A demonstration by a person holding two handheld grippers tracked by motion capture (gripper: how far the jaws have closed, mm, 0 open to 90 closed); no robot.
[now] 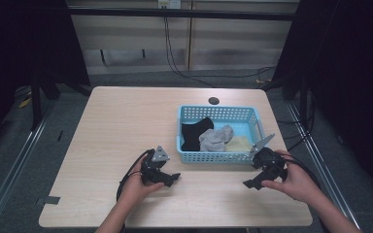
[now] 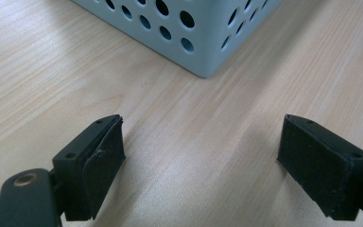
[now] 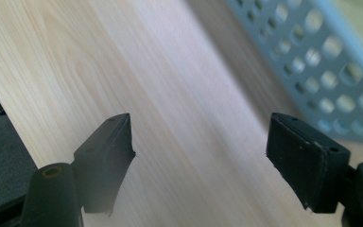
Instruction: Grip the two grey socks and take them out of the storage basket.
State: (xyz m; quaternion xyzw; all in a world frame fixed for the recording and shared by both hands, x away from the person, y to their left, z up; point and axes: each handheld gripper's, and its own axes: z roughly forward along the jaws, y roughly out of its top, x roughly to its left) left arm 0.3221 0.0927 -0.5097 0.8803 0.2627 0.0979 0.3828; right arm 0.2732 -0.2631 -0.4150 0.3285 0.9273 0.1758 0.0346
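Nearest the table's (image 1: 126, 116) front edge, two hands each hold one gripper over bare wood: the left gripper (image 1: 172, 179) sits left of centre, the right gripper (image 1: 249, 184) toward the right, well apart from each other, both jaws-inward. Each has its jaws spread wide with nothing between them, as the gripper views make plain (the high view is too small to show this). Just beyond them stands one blue basket (image 1: 213, 157) with perforated walls; its near wall lies between the grippers and the cloths inside. The left gripper view looks past its own jaws at a basket corner (image 2: 203, 56), close ahead; the right gripper view catches the holed wall (image 3: 331, 66) blurred at its upper right, and the table edge with grey floor at lower left. Inside the basket, seen from above, lie three cloths: one black (image 1: 194, 133), one grey (image 1: 216, 139), one pale yellow (image 1: 239, 144), bunched touching. Behind the basket a dark round hole (image 1: 213, 100) marks the tabletop, and cables trail on the floor beyond.
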